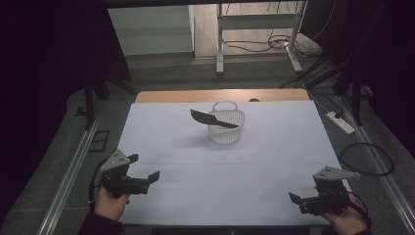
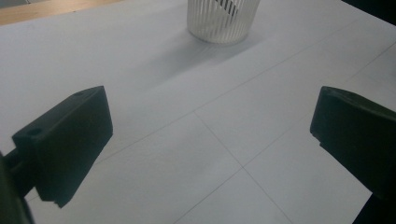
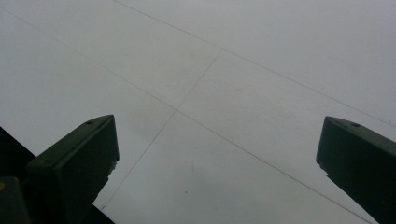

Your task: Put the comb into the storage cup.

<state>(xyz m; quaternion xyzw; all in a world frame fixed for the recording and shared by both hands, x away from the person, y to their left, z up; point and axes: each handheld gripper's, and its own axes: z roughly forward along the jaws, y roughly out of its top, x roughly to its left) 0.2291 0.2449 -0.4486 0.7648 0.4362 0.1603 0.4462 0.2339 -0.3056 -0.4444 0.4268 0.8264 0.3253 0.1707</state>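
A white slatted basket [image 1: 226,126] stands toward the back middle of the white table [image 1: 220,166], and a black flat blade-shaped tool [image 1: 213,119] lies across its rim, sticking out to the left. The same basket [image 2: 223,21] sits far ahead at the top of the left gripper view. My left gripper [image 1: 147,180] rests near the front left edge, open, with nothing between its jaws. My right gripper [image 1: 296,199] is at the front right corner, also open and empty, its jaws over bare table.
Thin grid lines cross the white table top. A strip of wooden table [image 1: 220,95] shows behind it. A power strip [image 1: 340,122] and a looped cable [image 1: 367,159] lie on the floor to the right. Metal rails run along both sides.
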